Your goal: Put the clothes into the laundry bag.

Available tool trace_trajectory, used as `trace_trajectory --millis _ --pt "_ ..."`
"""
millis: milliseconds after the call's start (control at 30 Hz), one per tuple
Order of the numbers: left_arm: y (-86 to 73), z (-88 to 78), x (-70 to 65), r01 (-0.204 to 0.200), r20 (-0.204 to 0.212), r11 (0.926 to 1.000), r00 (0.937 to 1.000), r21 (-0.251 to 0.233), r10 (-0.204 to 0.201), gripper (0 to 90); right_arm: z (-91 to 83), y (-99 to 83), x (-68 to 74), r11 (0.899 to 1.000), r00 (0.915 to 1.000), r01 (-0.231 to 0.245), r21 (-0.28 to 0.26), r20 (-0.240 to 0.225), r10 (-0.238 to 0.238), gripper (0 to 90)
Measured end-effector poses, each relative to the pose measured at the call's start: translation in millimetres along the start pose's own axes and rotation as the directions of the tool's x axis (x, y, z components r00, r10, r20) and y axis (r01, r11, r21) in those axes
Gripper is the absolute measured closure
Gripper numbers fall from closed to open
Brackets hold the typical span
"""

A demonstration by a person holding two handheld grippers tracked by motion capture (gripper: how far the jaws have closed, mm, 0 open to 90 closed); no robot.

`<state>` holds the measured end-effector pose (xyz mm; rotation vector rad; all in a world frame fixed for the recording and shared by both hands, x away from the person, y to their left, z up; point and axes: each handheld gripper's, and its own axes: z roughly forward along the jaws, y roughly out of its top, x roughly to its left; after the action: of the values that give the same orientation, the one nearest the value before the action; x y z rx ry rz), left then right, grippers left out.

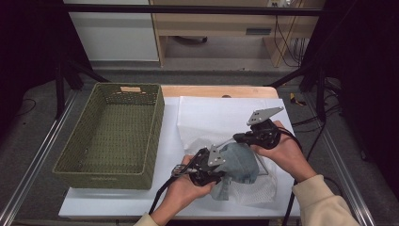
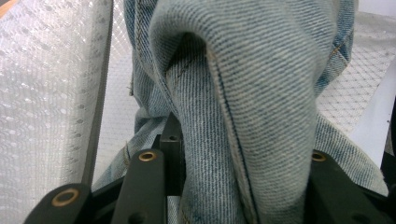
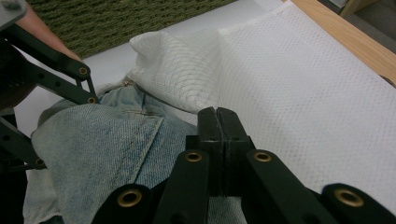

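Denim garment (image 1: pixel 240 165), pale blue and bunched into a rounded heap, lies at the near right of the table on a white mesh laundry bag (image 1: pixel 221 117). Its long axis is hard to read in this crumpled state; in the high view the bundle runs roughly from the near left, where a lighter hem trails toward the table's near edge, to the far right, where it humps up between the two grippers.

In the left gripper view a thick fold of the denim (image 2: pixel 243 116) stands up between the black jaws, which are clamped on it. The left gripper (image 1: pixel 207 165) comes in from the near left. The right gripper (image 1: pixel 242 137) sits at the far right of the bundle; in its own view (image 3: pixel 218 116) its jaws are pressed together, pads meeting at the edge where denim meets mesh. Whether they pinch fabric cannot be told.

White mesh spreads toward the far right over a white sheet (image 1: pixel 117 205). A green woven basket (image 1: pixel 155 117) stands to the left, apart from the cloth.
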<state>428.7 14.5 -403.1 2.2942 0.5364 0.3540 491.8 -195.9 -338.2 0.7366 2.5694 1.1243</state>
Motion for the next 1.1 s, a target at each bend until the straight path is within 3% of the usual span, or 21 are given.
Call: trace_trajectory --millis 433,667,967,1100 --pt "5.6 -16.9 -8.2 -0.016 -0.051 0.9999 0.9986 -0.003 0.016 60.5 -5.0 1.2 -1.1 1.0 0.9997 -0.024 -0.006 0.01 0.024 89.8" --pt "7.6 -2.3 -6.7 -0.017 -0.105 0.9989 0.9942 0.044 0.022 60.4 -9.0 8.0 9.1 1.0 0.9995 -0.027 0.006 0.019 0.027 89.8" --pt "7.8 13.9 3.1 0.041 -0.132 0.9986 0.9906 0.031 -0.037 60.0 -4.5 12.3 15.2 0.999 0.999 -0.041 -0.001 0.018 0.041 89.8" --pt "11.4 11.3 2.1 0.041 -0.145 0.9989 0.9888 0.022 -0.038 60.2 -1.8 12.7 17.6 0.999 0.9988 -0.045 -0.007 0.018 0.045 89.8"
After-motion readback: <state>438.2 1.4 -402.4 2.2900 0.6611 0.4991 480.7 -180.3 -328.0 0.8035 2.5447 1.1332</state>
